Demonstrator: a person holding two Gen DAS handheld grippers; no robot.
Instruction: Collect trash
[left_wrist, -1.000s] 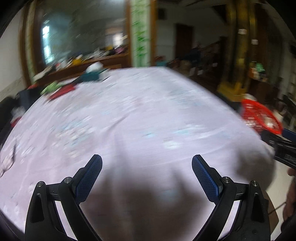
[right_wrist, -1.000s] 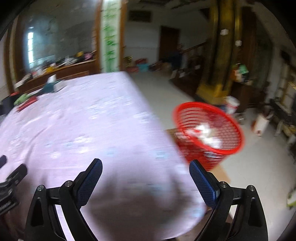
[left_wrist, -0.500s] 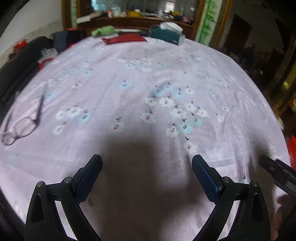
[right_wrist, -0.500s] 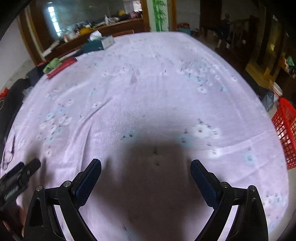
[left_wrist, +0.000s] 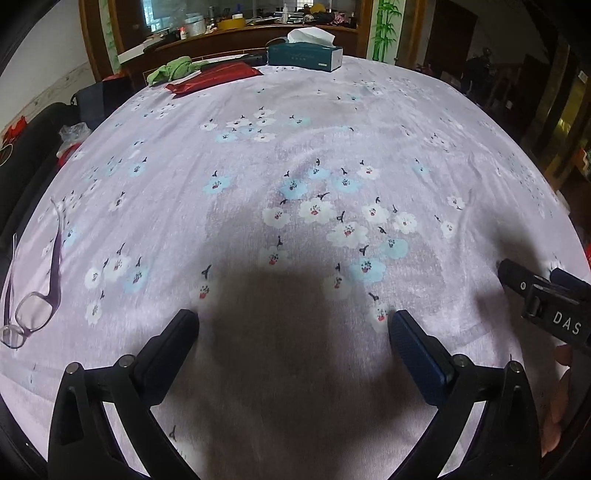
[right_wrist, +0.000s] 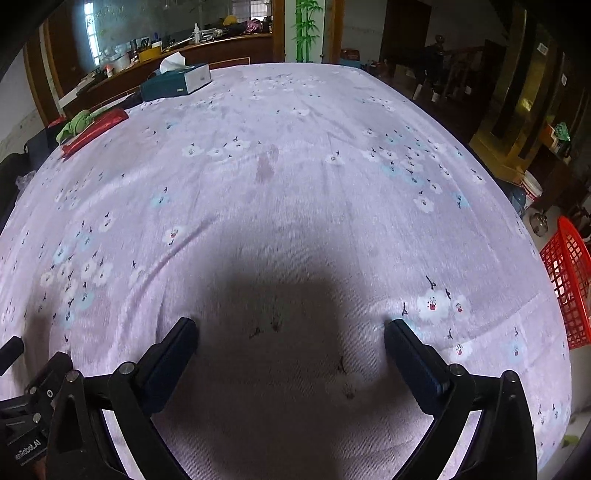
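Two claws, both spread wide and gripping nothing: left gripper and right gripper, each hovering low over the lilac flower-printed tablecloth and casting a dark shadow just ahead of the fingers. No crumpled paper, wrapper or other loose scrap to be seen between either pair of fingers or anywhere ahead of them on the cloth, so probably near the end of the collecting, or between pickups; hard to say more from these views. Off the table edge, far right of the right claw and lower than the tabletop, the red plastic lattice basket, likely the bin for the trash; only a slice of its wall visible, contents not visible. Far ahead of both claws, at the opposite side of the table, a teal cardboard tissue box with a white tissue standing up, a flat red glossy packet and a bunched green cloth touching it; judged household items, not rubbish, though the packet could go either way. Far left of the left claw, a pair of purple-framed glasses lying on the cloth with temples unfolded. Both tools held side by side and near each other, pointing forward and angled down across the table, each one's body showing at the edge of the other's view; fingertips at the left view's right rim, behind the right tool.
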